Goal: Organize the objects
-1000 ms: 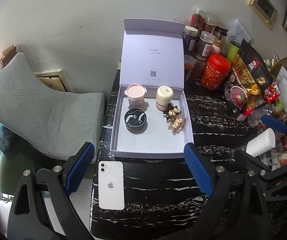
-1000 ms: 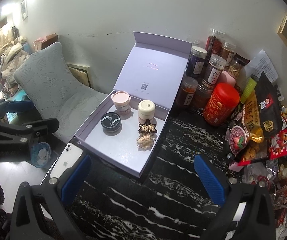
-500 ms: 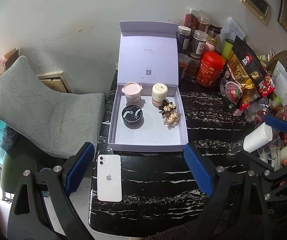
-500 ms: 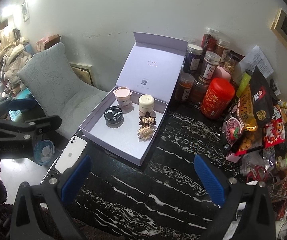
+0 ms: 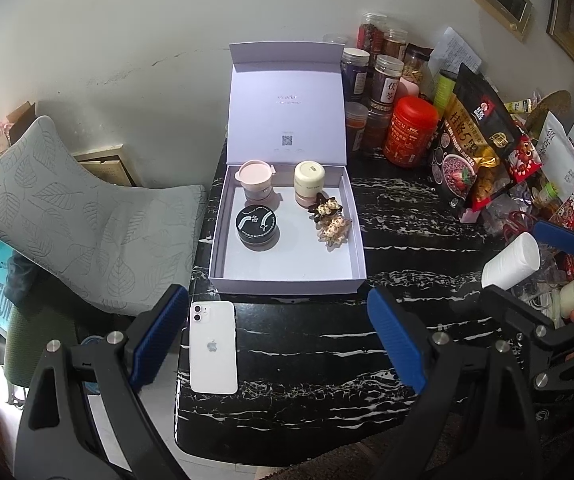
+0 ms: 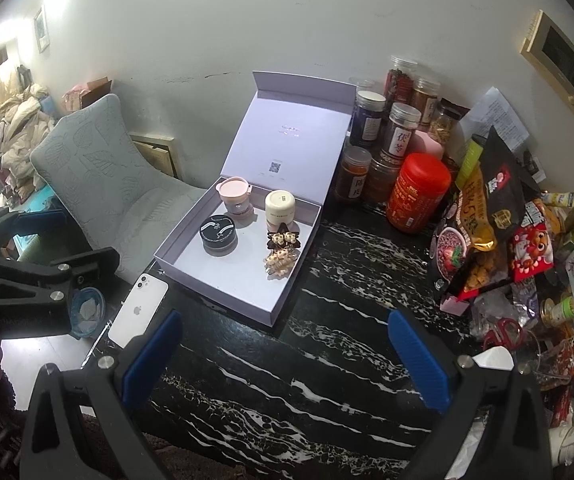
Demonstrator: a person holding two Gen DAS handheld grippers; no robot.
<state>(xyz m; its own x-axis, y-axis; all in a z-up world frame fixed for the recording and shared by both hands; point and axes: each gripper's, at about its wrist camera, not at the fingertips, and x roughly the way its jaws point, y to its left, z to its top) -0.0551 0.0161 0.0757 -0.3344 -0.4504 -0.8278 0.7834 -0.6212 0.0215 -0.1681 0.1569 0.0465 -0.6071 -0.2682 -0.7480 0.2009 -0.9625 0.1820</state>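
An open lilac gift box [image 5: 287, 270] [image 6: 191, 268] stands on the black marble table, lid upright. Inside are a pink lidded cup [image 5: 256, 178] [image 6: 234, 194], a cream jar [image 5: 309, 182] [image 6: 280, 210], a black round tin [image 5: 257, 226] [image 6: 219, 234] and two beaded hair clips [image 5: 329, 220] [image 6: 282, 250]. A white phone [image 5: 213, 346] [image 6: 138, 308] lies face down in front of the box. My left gripper [image 5: 277, 344] is open and empty above the table's near edge. My right gripper [image 6: 285, 360] is open and empty, to the right of the left one.
Jars [image 5: 385, 80], a red canister [image 5: 409, 132] [image 6: 417, 192] and snack bags [image 5: 475, 136] [image 6: 483, 216] crowd the back right of the table. A white roll [image 5: 511, 260] lies at the right. A grey leaf-patterned cushion [image 5: 79, 216] [image 6: 99, 176] sits left of the table.
Both grippers have drawn back and up from the box, so it looks smaller and farther. Nothing on the table has moved.
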